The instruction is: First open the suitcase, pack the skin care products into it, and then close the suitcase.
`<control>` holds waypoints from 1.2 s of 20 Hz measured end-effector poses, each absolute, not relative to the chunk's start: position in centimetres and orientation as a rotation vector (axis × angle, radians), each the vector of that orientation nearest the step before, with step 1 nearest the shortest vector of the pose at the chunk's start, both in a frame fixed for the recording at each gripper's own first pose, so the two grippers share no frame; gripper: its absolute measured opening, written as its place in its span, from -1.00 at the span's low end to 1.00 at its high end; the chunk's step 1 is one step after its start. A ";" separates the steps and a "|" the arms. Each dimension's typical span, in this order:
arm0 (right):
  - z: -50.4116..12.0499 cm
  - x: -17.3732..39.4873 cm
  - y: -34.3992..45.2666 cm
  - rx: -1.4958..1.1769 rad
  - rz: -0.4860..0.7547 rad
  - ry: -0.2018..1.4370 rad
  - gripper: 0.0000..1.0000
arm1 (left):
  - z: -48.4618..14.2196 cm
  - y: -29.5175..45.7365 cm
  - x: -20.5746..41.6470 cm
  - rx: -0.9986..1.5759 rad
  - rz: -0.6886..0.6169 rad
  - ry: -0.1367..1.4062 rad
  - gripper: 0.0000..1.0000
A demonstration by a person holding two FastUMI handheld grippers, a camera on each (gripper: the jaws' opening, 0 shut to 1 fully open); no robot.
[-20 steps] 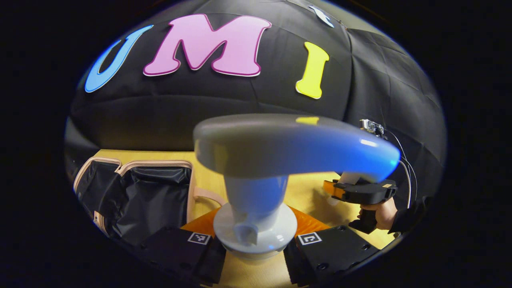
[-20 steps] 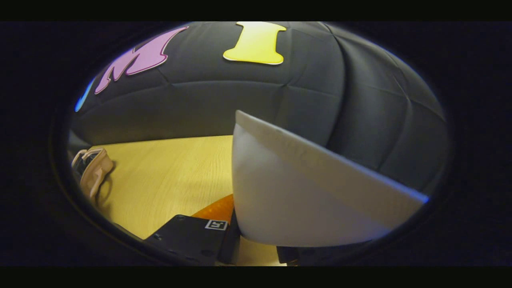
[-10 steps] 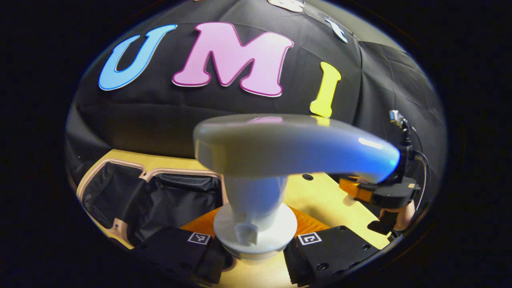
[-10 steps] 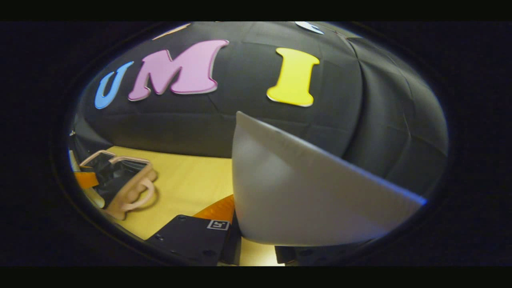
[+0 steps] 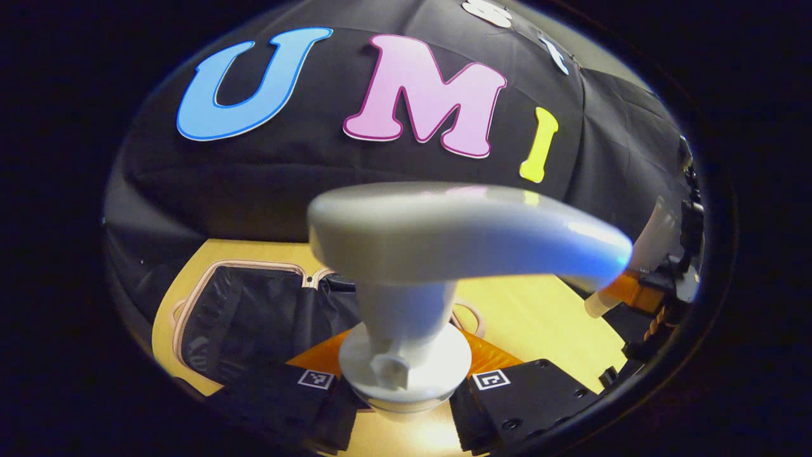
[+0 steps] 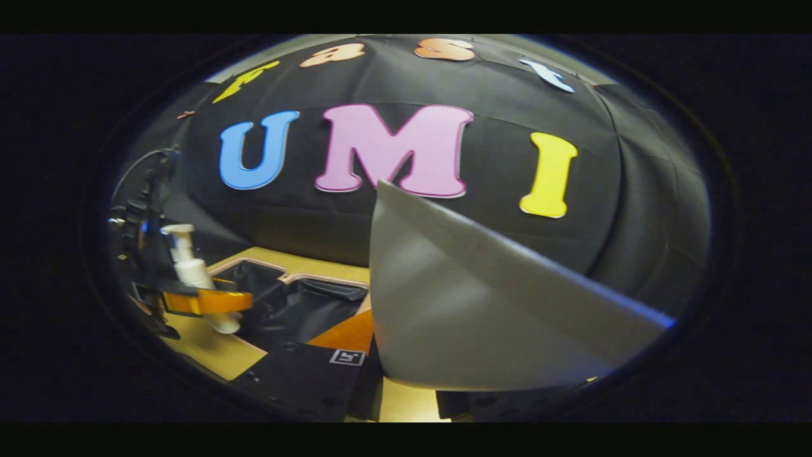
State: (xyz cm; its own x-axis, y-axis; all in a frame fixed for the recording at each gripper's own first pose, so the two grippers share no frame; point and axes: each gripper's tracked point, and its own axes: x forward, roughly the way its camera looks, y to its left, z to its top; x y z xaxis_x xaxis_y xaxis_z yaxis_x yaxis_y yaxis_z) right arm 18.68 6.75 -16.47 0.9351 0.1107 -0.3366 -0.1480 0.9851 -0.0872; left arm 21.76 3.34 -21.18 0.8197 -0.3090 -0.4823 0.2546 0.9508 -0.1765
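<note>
My left gripper [image 5: 406, 397] is shut on a white pump bottle [image 5: 444, 235], whose wide pump head looms across the left gripper view. Behind it the open suitcase [image 5: 254, 311], black-lined with a beige rim, lies on the table. My right gripper [image 6: 406, 393] is shut on a white squeeze tube [image 6: 482, 304], flat crimped end up. In the right gripper view the left gripper [image 6: 193, 301] hangs with its pump bottle [image 6: 184, 260] over the near edge of the suitcase [image 6: 298, 298]. At the far right of the left gripper view is the right gripper [image 5: 641, 292] with its tube [image 5: 656, 235].
The yellow wooden table [image 5: 539, 317] stretches to the right of the suitcase. A beige carry handle [image 5: 472, 314] sticks out of the suitcase's right side. Black booth cloth closes off the back.
Both grippers have swung left toward the suitcase, each still holding its item. The suitcase now sits nearer the middle of both views, and the left gripper has come into the right gripper view.
</note>
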 end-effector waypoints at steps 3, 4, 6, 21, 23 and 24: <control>-17.1 18.7 11.3 -0.067 0.226 0.349 -0.37 | -24.3 4.1 22.9 -0.118 -0.322 0.662 0.29; -17.8 18.7 12.4 -0.051 0.255 0.367 -0.37 | -25.6 4.1 23.3 -0.119 -0.325 0.714 0.29; -19.2 19.4 13.7 -0.065 0.311 0.384 -0.39 | -28.3 4.0 24.3 -0.102 -0.321 0.823 0.29; -25.6 23.2 14.7 0.057 0.381 0.536 -0.37 | -37.9 3.6 31.0 0.064 -0.155 1.171 0.31; -26.0 23.9 15.3 0.048 0.383 0.549 -0.39 | -36.9 4.1 31.1 0.046 -0.116 1.134 0.45; -26.1 24.1 15.5 0.056 0.381 0.554 -0.39 | -36.4 4.5 30.8 0.016 -0.093 1.109 0.67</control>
State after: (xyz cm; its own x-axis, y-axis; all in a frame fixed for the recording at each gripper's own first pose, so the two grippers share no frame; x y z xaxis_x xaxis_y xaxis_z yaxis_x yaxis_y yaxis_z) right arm 24.13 15.49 -26.09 0.7825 0.3679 -0.5024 -0.3381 0.9285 0.1535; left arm 30.82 4.45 -36.35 0.4424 -0.0667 -0.8944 0.0831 0.9960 -0.0332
